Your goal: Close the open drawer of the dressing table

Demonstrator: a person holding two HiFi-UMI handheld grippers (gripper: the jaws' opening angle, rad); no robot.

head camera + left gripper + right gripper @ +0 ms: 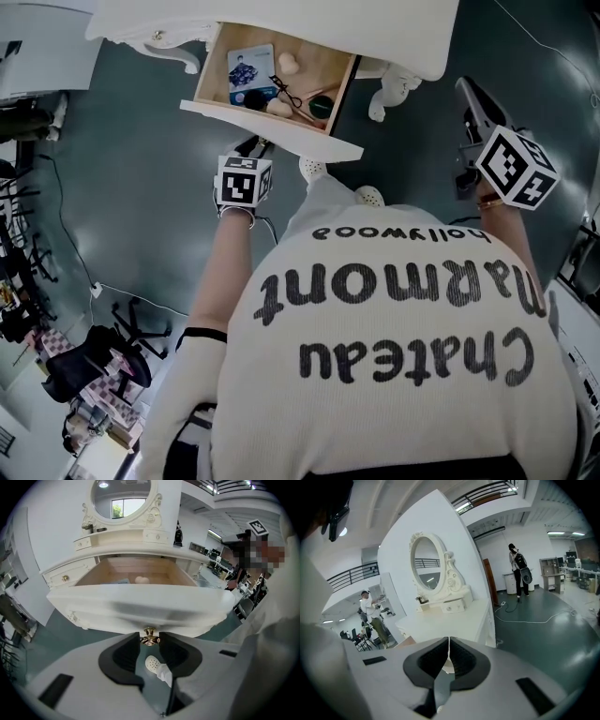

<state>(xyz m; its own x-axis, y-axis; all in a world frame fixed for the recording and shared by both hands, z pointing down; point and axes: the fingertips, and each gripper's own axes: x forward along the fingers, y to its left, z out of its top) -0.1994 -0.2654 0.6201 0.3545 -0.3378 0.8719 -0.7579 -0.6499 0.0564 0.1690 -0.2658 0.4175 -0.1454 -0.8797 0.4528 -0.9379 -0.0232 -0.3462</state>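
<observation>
The white dressing table stands at the top of the head view with its wooden drawer pulled out toward me. Several small items lie inside, among them a blue box. My left gripper reaches under the drawer's front panel. In the left gripper view its jaws are closed on the small brass knob, with a pad touching each side. My right gripper hangs off to the right of the table beside a carved leg. It is shut with nothing between its jaws.
The oval mirror rises above the tabletop. My white shoe rests on the dark green floor just below the drawer. Chairs and clutter sit at the lower left. A person and a cable are far behind.
</observation>
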